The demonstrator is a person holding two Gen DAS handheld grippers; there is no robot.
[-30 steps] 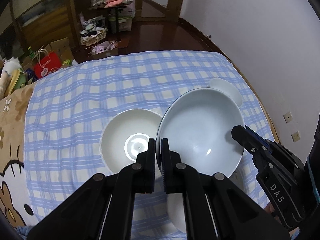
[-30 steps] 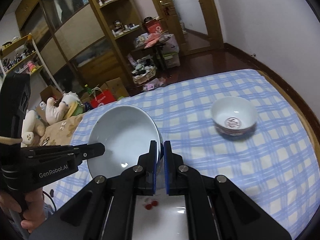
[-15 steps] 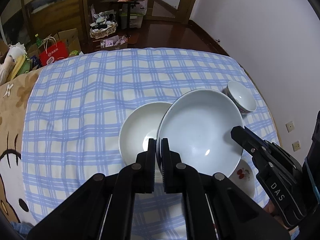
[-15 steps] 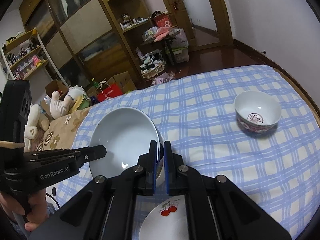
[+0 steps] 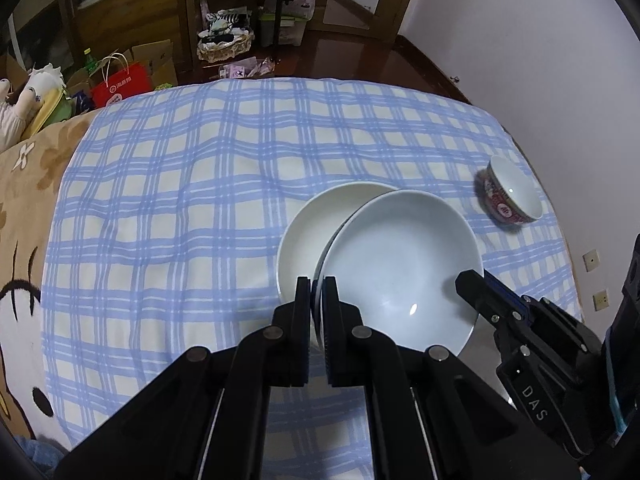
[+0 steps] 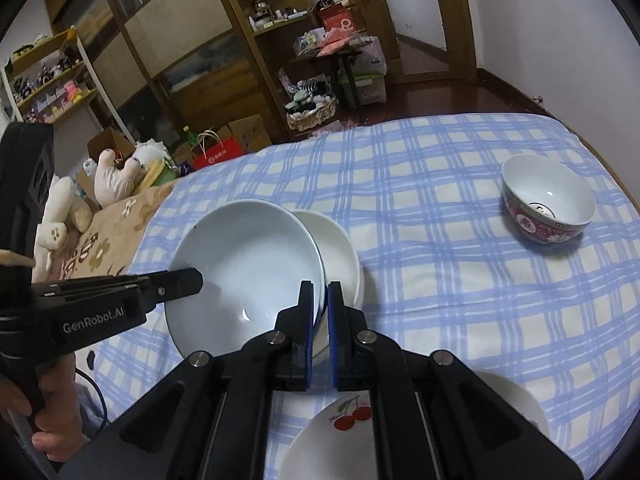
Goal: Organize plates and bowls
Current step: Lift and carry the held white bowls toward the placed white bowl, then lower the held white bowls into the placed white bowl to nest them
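Note:
A large pale bowl [image 5: 400,268] is held by its rim from two sides. My left gripper [image 5: 317,288] is shut on the near-left rim, and my right gripper [image 6: 319,292] is shut on the opposite rim. The right gripper's fingers [image 5: 472,284] show at the bowl's right edge, the left gripper's fingers [image 6: 188,280] at its left rim. The large bowl [image 6: 248,264] hangs tilted over a smaller white bowl [image 5: 308,232] [image 6: 340,252] on the bed, covering part of it; contact cannot be told. A small red-patterned bowl [image 5: 512,196] [image 6: 546,204] stands apart at the right.
A blue checked sheet [image 5: 180,200] covers the bed. A cherry-print plate [image 6: 340,436] lies under my right gripper, with another white dish [image 6: 516,396] beside it. Stuffed toys [image 6: 116,176] lie at the bed's left edge. A hand [image 6: 52,416] holds the left gripper. Shelves and boxes stand beyond.
Both grippers have sunk toward the bed with the large bowl between them. It now overlaps the white bowl more. The cherry plate has left the left wrist view.

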